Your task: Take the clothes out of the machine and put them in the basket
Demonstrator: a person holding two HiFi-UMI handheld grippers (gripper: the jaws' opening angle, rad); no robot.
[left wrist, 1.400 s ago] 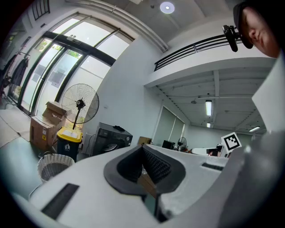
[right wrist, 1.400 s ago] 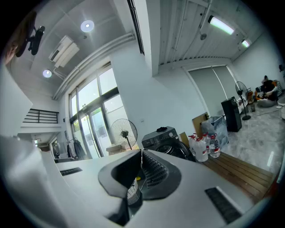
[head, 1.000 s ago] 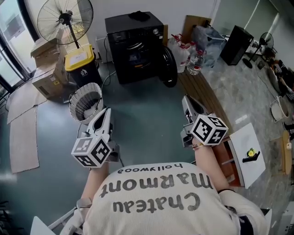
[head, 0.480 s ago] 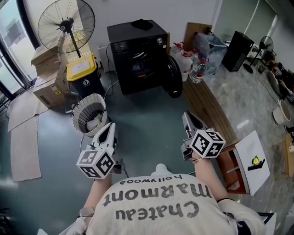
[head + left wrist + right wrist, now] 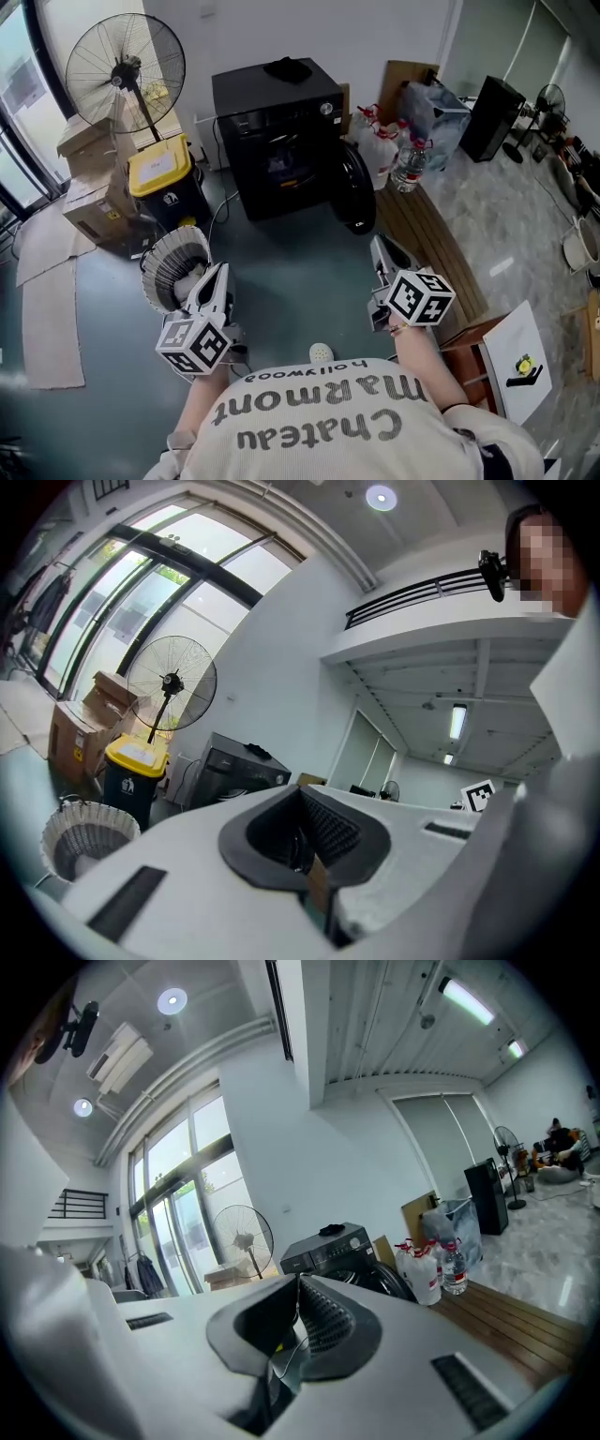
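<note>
I am looking down from the head camera over my own shoulders at a grey-green floor, with both tools held out level in front of me. The left tongs (image 5: 217,271) and the right tongs (image 5: 378,243) each have their two jaws pressed together with nothing between them, as each gripper view shows. Ahead, well apart from both tools, stands the black washing machine (image 5: 281,131) against the wall, its round door (image 5: 354,187) swung open to the right. The clothes I need sit inside the drum, which is too dark from here to show them clearly (a dark cloth (image 5: 286,67) also lies on top of the machine). The white laundry basket (image 5: 159,272) stands on the floor just beside the left tongs, with something pale already inside it. I judge that the job has barely begun. To do this step well, I should spread one pair of tongs before reaching the opening, go straight in past the door, pinch a thick fold of fabric, and lift it clear of the rim before swinging left to the basket.
</note>
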